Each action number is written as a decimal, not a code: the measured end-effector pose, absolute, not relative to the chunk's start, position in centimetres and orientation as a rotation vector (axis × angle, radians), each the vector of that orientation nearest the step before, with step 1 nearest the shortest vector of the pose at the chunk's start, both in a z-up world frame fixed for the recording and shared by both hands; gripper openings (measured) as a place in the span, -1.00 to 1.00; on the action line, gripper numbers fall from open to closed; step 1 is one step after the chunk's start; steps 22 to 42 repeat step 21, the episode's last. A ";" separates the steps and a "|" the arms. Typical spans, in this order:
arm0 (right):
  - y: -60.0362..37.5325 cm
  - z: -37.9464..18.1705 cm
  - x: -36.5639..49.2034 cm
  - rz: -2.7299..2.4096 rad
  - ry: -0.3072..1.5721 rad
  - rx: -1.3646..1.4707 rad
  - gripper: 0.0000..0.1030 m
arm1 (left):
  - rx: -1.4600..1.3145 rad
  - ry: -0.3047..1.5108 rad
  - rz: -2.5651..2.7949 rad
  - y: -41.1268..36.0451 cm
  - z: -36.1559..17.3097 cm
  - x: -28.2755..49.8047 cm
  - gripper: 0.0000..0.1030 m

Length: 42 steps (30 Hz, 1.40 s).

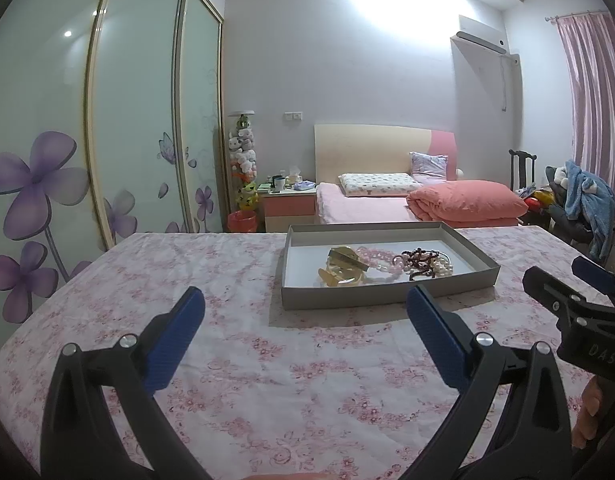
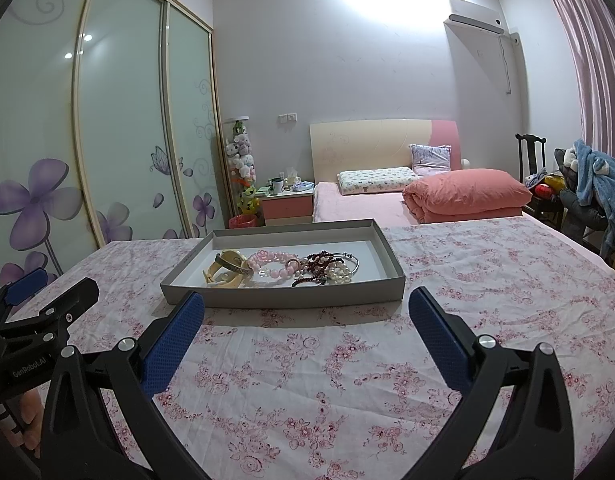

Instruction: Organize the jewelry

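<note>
A shallow grey box tray [image 1: 387, 294] [image 2: 283, 297] sits on the floral tablecloth. It holds a cream and gold bangle [image 1: 341, 270] [image 2: 227, 270], a pink bead bracelet [image 1: 381, 264] [image 2: 273, 264], a dark red bead string [image 1: 421, 262] [image 2: 321, 266], white pearls [image 2: 341, 274] and a silver bangle [image 2: 353, 262]. My left gripper [image 1: 305, 302] is open and empty, just in front of the tray. My right gripper [image 2: 305, 304] is open and empty, at the tray's near wall. Each gripper shows at the edge of the other's view: right [image 1: 567, 292], left [image 2: 51, 296].
The table with the pink floral cloth [image 2: 487, 280] stretches around the tray. Behind it are a bed with a folded pink quilt [image 2: 463, 194], a nightstand [image 2: 287, 204], a sliding wardrobe [image 1: 139, 120] at left and a chair with clothes [image 2: 591, 184] at right.
</note>
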State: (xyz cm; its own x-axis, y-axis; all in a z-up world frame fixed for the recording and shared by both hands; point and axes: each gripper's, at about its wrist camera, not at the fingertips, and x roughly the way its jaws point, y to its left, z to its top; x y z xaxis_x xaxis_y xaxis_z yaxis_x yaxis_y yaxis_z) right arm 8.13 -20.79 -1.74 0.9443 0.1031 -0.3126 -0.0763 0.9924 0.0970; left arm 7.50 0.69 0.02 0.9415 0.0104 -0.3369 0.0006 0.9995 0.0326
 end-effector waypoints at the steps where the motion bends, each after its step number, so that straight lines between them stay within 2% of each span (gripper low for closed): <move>1: -20.7 -1.8 8.0 0.092 0.323 0.085 0.97 | 0.032 0.344 0.005 0.7 0.1 7.5 0.92; 42: -20.6 -1.9 8.0 0.093 0.326 0.086 0.97 | 0.021 0.352 0.001 0.9 0.4 7.6 0.92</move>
